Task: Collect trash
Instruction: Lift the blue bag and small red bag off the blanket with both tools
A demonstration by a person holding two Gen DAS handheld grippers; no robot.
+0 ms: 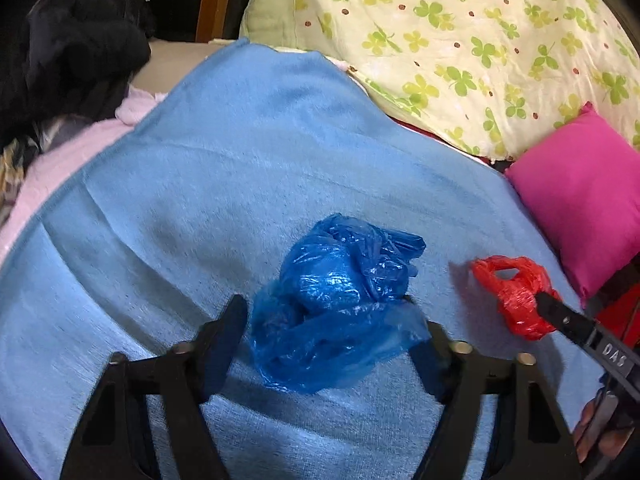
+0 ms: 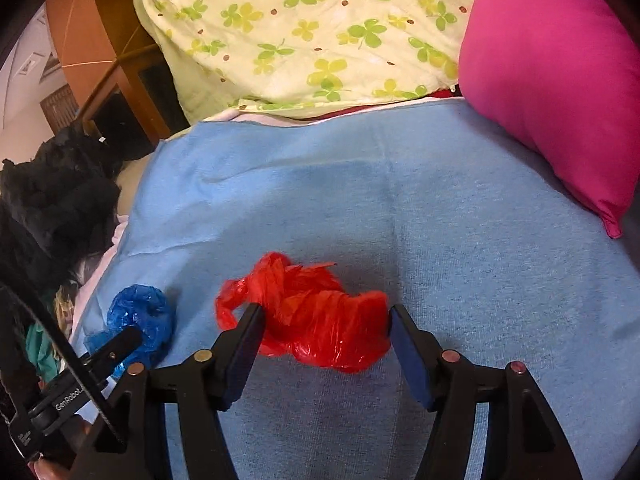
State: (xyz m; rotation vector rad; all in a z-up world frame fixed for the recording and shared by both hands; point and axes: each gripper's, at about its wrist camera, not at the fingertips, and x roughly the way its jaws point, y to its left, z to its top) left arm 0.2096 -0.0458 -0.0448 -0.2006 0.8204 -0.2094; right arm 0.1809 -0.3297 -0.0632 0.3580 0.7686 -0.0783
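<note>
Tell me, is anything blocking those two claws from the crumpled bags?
Nothing visible. The blue bag already sits between the left gripper fingers, and the red bag between the right gripper fingers, on the blue blanket.

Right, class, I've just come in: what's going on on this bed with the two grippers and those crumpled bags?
A person is collecting trash with two hand-held grippers. The left gripper straddles a crumpled blue plastic bag, and the right gripper has a crumpled red plastic bag between its fingers. Both bags lie on the light blue blanket, beside a pink pillow and a clover-print quilt.
</note>
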